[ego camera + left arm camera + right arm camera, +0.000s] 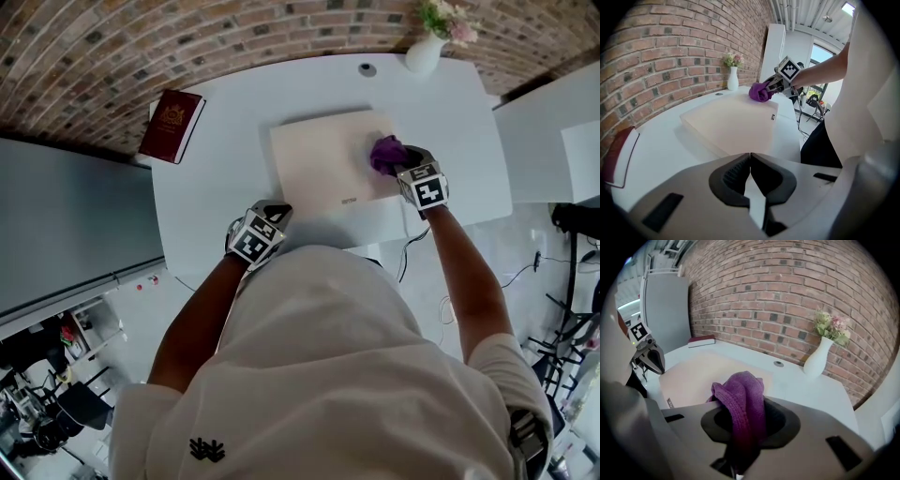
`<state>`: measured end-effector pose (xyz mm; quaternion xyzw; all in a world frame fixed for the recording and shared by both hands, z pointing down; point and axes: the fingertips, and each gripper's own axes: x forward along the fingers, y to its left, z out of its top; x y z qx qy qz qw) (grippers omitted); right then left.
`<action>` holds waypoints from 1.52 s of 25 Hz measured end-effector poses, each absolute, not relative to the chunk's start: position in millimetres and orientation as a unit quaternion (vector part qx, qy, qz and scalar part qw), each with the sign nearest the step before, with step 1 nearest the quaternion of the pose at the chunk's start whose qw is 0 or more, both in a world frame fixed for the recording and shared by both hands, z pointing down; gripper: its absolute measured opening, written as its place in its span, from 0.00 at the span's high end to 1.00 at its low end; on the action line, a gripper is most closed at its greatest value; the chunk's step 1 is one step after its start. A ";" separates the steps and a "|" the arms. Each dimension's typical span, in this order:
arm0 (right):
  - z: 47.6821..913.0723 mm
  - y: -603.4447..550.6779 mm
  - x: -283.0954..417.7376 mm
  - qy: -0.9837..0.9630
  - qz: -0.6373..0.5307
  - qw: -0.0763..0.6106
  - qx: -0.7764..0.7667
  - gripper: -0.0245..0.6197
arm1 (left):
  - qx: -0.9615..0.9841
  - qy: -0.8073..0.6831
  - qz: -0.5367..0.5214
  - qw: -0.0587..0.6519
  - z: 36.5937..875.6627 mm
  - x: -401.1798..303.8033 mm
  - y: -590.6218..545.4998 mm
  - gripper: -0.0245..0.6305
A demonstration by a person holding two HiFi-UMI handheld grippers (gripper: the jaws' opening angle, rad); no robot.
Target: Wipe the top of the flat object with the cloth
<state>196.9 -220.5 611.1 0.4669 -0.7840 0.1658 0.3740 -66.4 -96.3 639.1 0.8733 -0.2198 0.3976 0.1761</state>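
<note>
Right claw point(740, 423) clenched on cloth point(385, 153), at board's point(319, 159) far right. Left claw point(750, 161) closed, empty, just off the board's near left corner. Risk: the unheld board may slide on the desk point(216, 159) under wiping.

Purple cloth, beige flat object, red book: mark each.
purple cloth point(740, 397), right gripper view, bunched middle fold.
beige flat object point(319, 155), head view, bare top surface.
red book point(172, 125), head view, cover centre.
</note>
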 end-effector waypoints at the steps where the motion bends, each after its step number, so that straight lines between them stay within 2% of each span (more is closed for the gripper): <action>1: 612.2 -221.6 205.6 -0.778 0.169 0.377 0.474 0.78 | 0.873 -0.220 0.397 0.177 639.2 -66.5 -96.3 0.93; 4: 613.7 -224.1 225.2 -0.764 0.179 0.381 0.490 0.78 | 0.872 -0.223 0.397 0.179 639.2 -66.2 -96.1 0.93; 8: 587.5 -230.6 216.6 -0.778 0.167 0.340 0.501 0.78 | 0.872 -0.223 0.398 0.179 639.2 -64.5 -96.9 0.93; 18: 555.9 -222.6 58.9 -0.865 0.136 0.302 0.378 0.78 | 0.869 -0.225 0.399 0.186 643.2 -68.5 -95.1 0.93; 28: 576.5 -207.7 -63.6 -0.894 0.109 0.333 0.281 0.78 | 0.870 -0.212 0.409 0.176 643.1 -68.7 -94.5 0.93; 33: 596.6 -208.8 -69.5 -0.890 0.104 0.350 0.272 0.78 | 0.871 -0.212 0.409 0.172 643.2 -70.0 -95.0 0.93; 38: 597.2 -219.1 -32.8 -0.878 0.120 0.351 0.303 0.78 | 0.870 -0.216 0.406 0.177 643.3 -69.6 -94.8 0.93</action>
